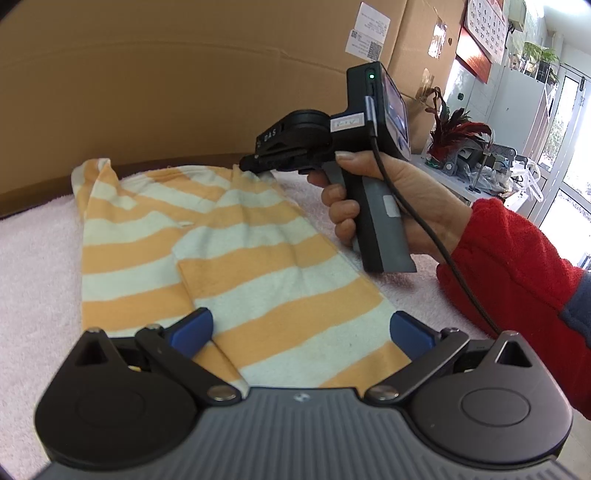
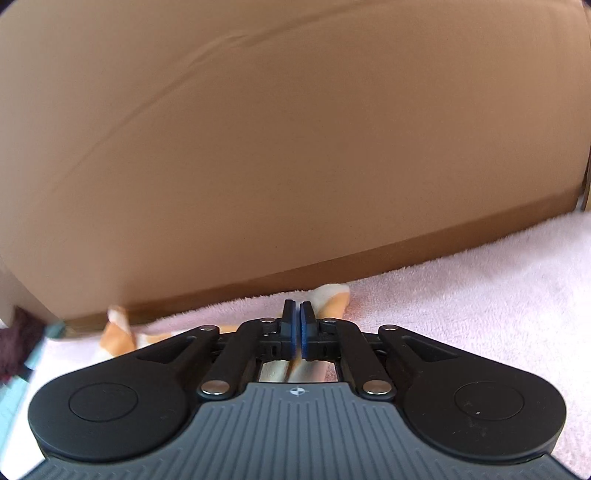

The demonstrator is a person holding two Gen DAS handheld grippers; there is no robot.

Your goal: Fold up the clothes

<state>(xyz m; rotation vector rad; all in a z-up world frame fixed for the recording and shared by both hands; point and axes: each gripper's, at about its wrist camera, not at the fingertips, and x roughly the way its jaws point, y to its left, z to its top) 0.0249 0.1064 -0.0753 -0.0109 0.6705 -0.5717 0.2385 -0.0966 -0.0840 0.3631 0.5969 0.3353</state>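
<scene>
Blue pads of the left gripper stand wide apart at the near edge of the pink towel-covered surface, with nothing pinched between them. Beneath and between them lies the near end of the orange-and-white striped garment, which runs away from the camera toward the far edge. It lies flat in the main, one layer doubled over along a lengthwise fold. At the far left corner a strip of it turns up against the brown cardboard box that walls the far edge of the surface.

At the garment's far right corner sits the right gripper, held by a hand in a red fleece sleeve; a black cable hangs from the device. Its tip is down at the fabric's edge, and from this side cloth appears just at the fingertips. In the right wrist view the two blue pads are drawn together with only a thin slit between. Striped cloth shows below and beyond them, but whether any of it is caught in the slit I cannot tell.

Further cardboard boxes with white labels, a wall calendar and a red-leaved potted plant stand beyond the right end of the surface.
</scene>
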